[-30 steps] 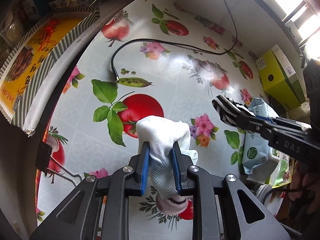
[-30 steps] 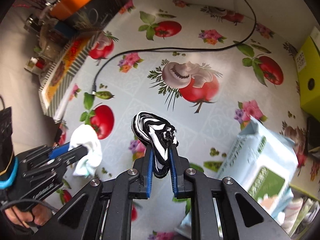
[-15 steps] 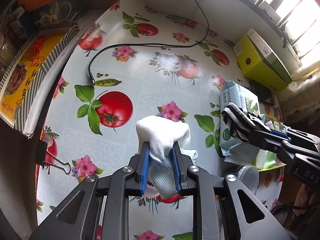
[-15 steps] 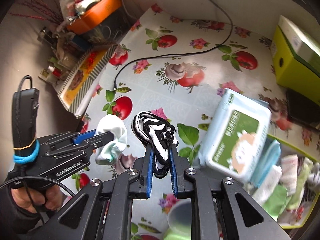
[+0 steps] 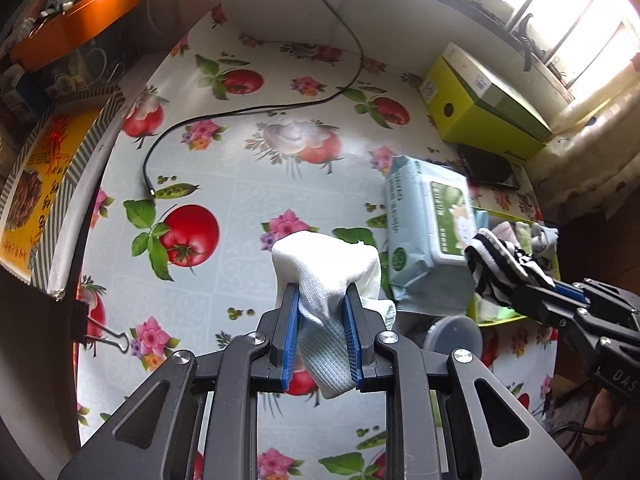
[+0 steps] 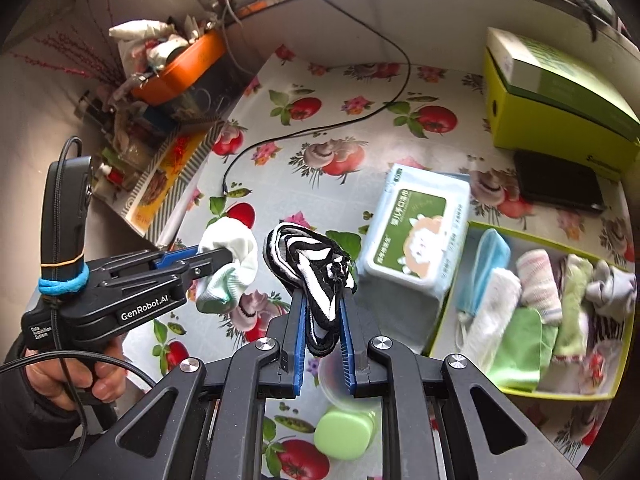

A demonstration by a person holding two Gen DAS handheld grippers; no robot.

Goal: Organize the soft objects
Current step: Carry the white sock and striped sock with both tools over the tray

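Note:
My left gripper (image 5: 322, 300) is shut on a white sock (image 5: 326, 268) with a pale blue cuff, held above the fruit-print tablecloth. The same white sock (image 6: 230, 258) shows at the left of the right wrist view, in the left gripper (image 6: 218, 258). My right gripper (image 6: 323, 300) is shut on a bunched black-and-white striped sock (image 6: 310, 258); that striped sock (image 5: 500, 266) hangs at the right in the left wrist view, over the tray. A yellow-green tray (image 6: 624, 354) at the right holds several folded cloths and socks.
A pack of wet wipes (image 6: 416, 232) lies beside the tray. A yellow-green box (image 6: 560, 120) and a dark flat device (image 6: 558, 186) sit behind it. A black cable (image 5: 240, 114) crosses the table. A green lidded container (image 6: 344, 434) stands near the front. Clutter lines the left edge.
Both grippers have risen and swung right, each keeping its sock. The wipes pack, the green box and the tray of cloths have come into view.

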